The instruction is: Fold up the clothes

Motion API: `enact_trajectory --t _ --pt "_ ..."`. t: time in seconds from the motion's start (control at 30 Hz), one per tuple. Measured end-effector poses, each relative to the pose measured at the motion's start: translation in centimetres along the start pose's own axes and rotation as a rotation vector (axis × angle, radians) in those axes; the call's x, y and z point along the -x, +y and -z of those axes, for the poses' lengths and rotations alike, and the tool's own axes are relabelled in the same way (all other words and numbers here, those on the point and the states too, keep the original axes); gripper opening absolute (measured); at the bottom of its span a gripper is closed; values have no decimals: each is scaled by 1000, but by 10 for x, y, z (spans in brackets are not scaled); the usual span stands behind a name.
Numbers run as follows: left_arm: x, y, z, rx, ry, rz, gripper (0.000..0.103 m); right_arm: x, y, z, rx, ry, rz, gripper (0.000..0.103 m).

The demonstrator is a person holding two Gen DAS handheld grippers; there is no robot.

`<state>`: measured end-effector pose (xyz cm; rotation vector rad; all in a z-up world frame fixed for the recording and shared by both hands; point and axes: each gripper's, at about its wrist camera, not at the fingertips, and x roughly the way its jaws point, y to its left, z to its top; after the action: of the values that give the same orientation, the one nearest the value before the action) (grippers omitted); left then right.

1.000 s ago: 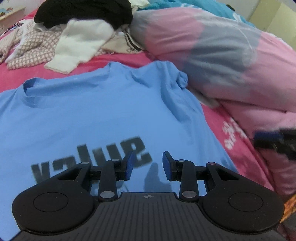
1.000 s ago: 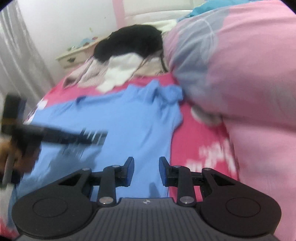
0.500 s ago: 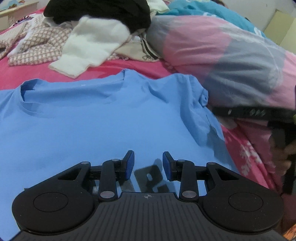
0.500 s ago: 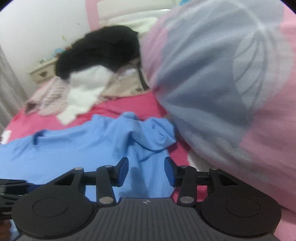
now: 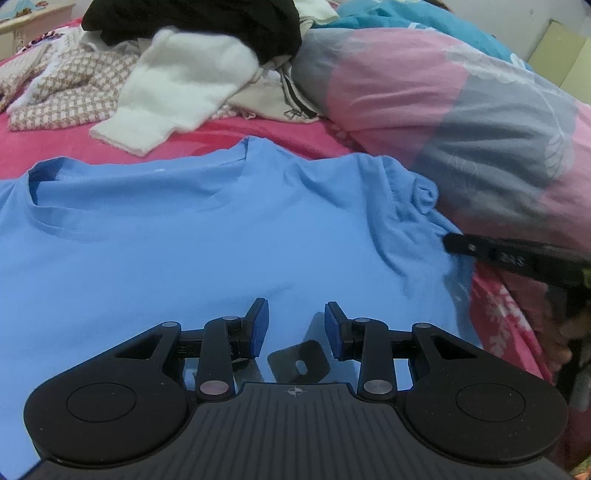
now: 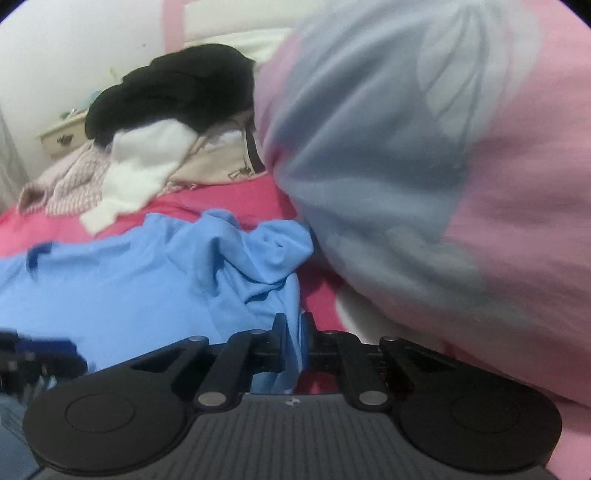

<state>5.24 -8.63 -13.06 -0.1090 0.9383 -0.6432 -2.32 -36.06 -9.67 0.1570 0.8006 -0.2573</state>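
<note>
A light blue T-shirt (image 5: 184,240) lies flat on the bed, collar at the left, its right sleeve bunched against the duvet. My left gripper (image 5: 295,328) hovers open over the shirt's chest, nothing between its blue pads. My right gripper (image 6: 293,341) is at the shirt's (image 6: 147,280) right side edge below the sleeve. Its jaws are closing, and a fold of blue cloth is pinched between the pads. From the left wrist view the right gripper (image 5: 456,245) reaches in from the right, a hand behind it.
A pile of clothes lies beyond the shirt: a black garment (image 5: 192,22), a white one (image 5: 177,88) and a patterned one (image 5: 66,92). A bulky pink and grey duvet (image 5: 461,122) crowds the right side. The sheet (image 5: 55,144) is red-pink. A bedside cabinet (image 6: 62,138) stands far left.
My right gripper came down to the shirt's right edge, opened wider, then closed on the cloth. My left gripper slid up from the printed word to the chest and stayed there.
</note>
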Motion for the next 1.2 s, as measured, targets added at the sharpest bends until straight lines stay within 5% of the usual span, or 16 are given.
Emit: enact_trajectory --t 0.27,0.37,0.47,0.5,0.53,0.6,0.63,0.73,0.87,0.93,1.03,1.2 --pt "-2 -2 0 -8 1 -20 33 2 -39 3 -244 57 2 18" --pt "-2 -3 0 -12 0 -23 33 -1 -48 -2 -337 26 -99 46" --pt "-1 -3 -1 -12 -3 -25 33 -15 -48 -8 -347 14 -129 49" --pt "0 -3 -1 -11 -5 -24 33 -16 -45 -10 -331 6 -141 41" --pt "2 -2 -2 -7 -9 -26 33 -16 -41 -12 -309 -4 -155 14" --pt "5 0 -3 3 -18 -30 33 -15 -33 -15 -265 -25 -182 6" --pt "8 3 -4 9 -24 -29 33 -7 -22 -17 -191 -65 -190 6" --pt "19 12 -7 31 -50 -18 33 33 47 1 356 -261 -198 6" --pt "28 24 -12 70 -81 -25 33 50 123 78 1137 -455 -129 6" --pt "27 30 -13 100 -78 -28 33 48 135 115 1376 -510 -94 14" --pt "24 34 -11 128 -63 -23 33 58 134 138 1467 -542 -104 26" --pt "22 37 -8 116 -52 -34 33 83 124 91 1104 -394 -220 33"
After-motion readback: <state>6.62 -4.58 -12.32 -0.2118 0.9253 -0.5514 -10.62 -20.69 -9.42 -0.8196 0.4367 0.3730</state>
